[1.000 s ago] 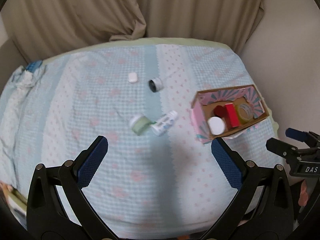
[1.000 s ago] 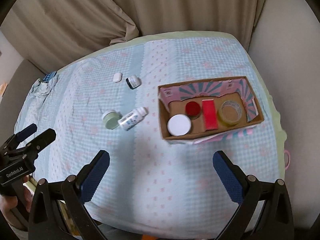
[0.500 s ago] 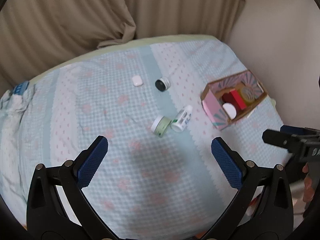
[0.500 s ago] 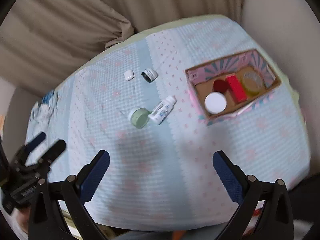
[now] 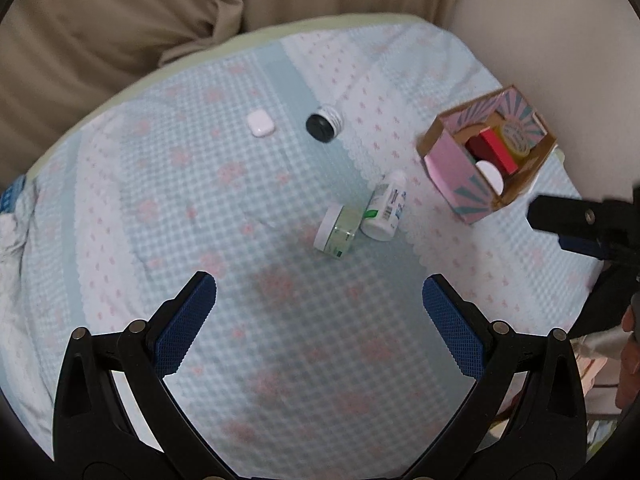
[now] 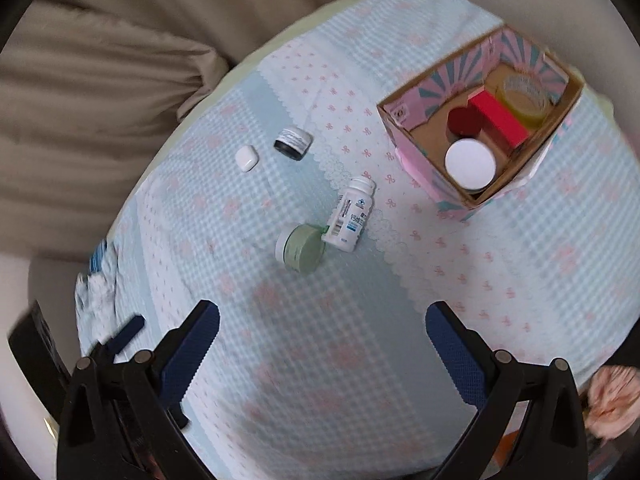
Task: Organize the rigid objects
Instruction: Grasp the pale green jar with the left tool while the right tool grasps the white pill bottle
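Note:
On the blue checked cloth lie a green jar (image 5: pixel 337 231) (image 6: pixel 301 246) on its side and a white bottle (image 5: pixel 385 207) (image 6: pixel 350 213) touching it. Farther back sit a black jar (image 5: pixel 323 125) (image 6: pixel 293 143) and a small white case (image 5: pixel 260 123) (image 6: pixel 245 157). A pink cardboard box (image 5: pixel 456 174) (image 6: pixel 416 164) at the right holds a white-lidded jar, a red block, a red round thing and a yellow tape roll. My left gripper (image 5: pixel 319 301) is open and empty, well short of the jars. My right gripper (image 6: pixel 322 327) is open and empty too.
Beige curtain (image 5: pixel 120 20) hangs behind the cloth-covered table (image 5: pixel 200 184). A wall (image 5: pixel 560 40) stands close at the right, just beyond the box. Crumpled blue-white fabric (image 6: pixel 94 280) lies at the table's left edge. A hand (image 5: pixel 631 360) shows at the right rim.
Both grippers have moved and tilted, so the jars and the bottle sit closer to the middle of each view. Nothing on the cloth has shifted. Both grippers stay open.

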`<action>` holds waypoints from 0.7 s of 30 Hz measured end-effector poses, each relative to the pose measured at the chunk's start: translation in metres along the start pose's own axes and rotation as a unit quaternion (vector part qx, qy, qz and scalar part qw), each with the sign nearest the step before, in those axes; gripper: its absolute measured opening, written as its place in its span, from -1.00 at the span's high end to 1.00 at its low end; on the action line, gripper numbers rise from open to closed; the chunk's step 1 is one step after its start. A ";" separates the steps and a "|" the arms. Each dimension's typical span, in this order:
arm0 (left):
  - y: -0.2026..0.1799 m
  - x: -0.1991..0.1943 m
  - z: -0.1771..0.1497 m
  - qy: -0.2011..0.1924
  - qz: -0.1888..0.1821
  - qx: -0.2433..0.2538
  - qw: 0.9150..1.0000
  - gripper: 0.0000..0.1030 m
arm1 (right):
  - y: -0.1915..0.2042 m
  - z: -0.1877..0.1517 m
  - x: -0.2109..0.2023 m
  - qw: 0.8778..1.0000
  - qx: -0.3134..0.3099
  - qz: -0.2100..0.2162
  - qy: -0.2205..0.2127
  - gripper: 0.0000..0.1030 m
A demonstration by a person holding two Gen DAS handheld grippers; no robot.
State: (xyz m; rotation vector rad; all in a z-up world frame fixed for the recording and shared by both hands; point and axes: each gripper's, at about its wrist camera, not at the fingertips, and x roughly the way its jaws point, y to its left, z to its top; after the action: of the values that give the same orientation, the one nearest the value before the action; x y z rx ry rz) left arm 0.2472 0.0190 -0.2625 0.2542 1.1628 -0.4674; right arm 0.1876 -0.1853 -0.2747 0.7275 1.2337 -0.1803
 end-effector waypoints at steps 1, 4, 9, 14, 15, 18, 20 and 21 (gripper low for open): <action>0.000 0.013 0.004 0.009 -0.003 0.001 1.000 -0.99 | -0.003 0.005 0.010 1.000 0.016 0.003 0.002 -1.00; 0.002 0.044 0.014 0.034 -0.012 -0.002 0.999 -0.99 | -0.011 0.018 0.041 0.999 0.044 -0.010 0.010 -1.00; -0.004 0.093 0.025 0.059 -0.017 0.020 0.998 -0.99 | -0.026 0.036 0.091 0.994 0.112 -0.002 0.020 -1.00; -0.015 0.150 0.032 0.081 -0.024 0.054 0.995 -0.95 | -0.038 0.056 0.140 0.988 0.151 -0.007 0.026 -0.96; -0.017 0.158 0.031 0.083 -0.025 0.060 0.994 -0.94 | -0.040 0.060 0.151 0.987 0.157 -0.007 0.029 -0.91; -0.020 0.181 0.031 0.090 -0.028 0.077 0.993 -0.91 | -0.041 0.068 0.184 0.986 0.162 -0.012 0.044 -0.90; -0.021 0.194 0.031 0.094 -0.026 0.084 0.992 -0.85 | -0.040 0.073 0.198 0.985 0.161 -0.016 0.050 -0.89; -0.021 0.200 0.031 0.097 -0.027 0.086 0.991 -0.81 | -0.038 0.075 0.206 0.986 0.158 -0.022 0.056 -0.82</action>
State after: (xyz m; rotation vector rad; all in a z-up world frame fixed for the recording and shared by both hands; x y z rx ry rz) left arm 0.3260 -0.0573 -0.4340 0.4255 1.3231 -0.6014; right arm 0.3000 -0.2076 -0.4653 0.9950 1.3442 -0.3822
